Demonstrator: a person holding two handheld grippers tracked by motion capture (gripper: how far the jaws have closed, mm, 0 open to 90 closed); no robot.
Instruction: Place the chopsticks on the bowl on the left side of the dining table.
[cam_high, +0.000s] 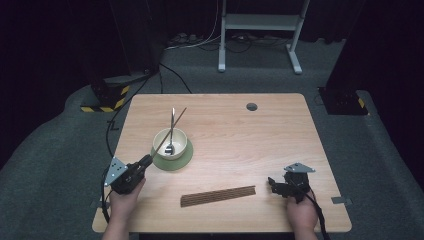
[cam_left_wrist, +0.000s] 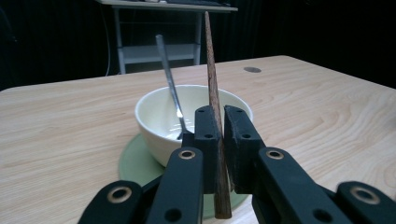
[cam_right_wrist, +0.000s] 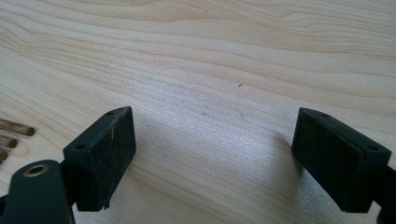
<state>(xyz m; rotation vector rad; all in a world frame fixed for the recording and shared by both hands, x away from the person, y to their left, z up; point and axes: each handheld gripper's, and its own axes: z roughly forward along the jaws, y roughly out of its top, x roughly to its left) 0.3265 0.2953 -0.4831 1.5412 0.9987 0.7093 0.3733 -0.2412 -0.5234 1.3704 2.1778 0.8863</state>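
Left gripper view shows our left gripper (cam_left_wrist: 219, 135) clenched on a chopstick (cam_left_wrist: 212, 84), its long axis tilting up over the bowl (cam_left_wrist: 159, 121) just ahead. Our right gripper (cam_right_wrist: 210, 154) hangs released above the desk (cam_right_wrist: 210, 56).

The dark brown wooden chopstick (cam_left_wrist: 214, 88) is slim and tapered. It slants up over the cream bowl (cam_left_wrist: 154, 119), its thick end low near the table.
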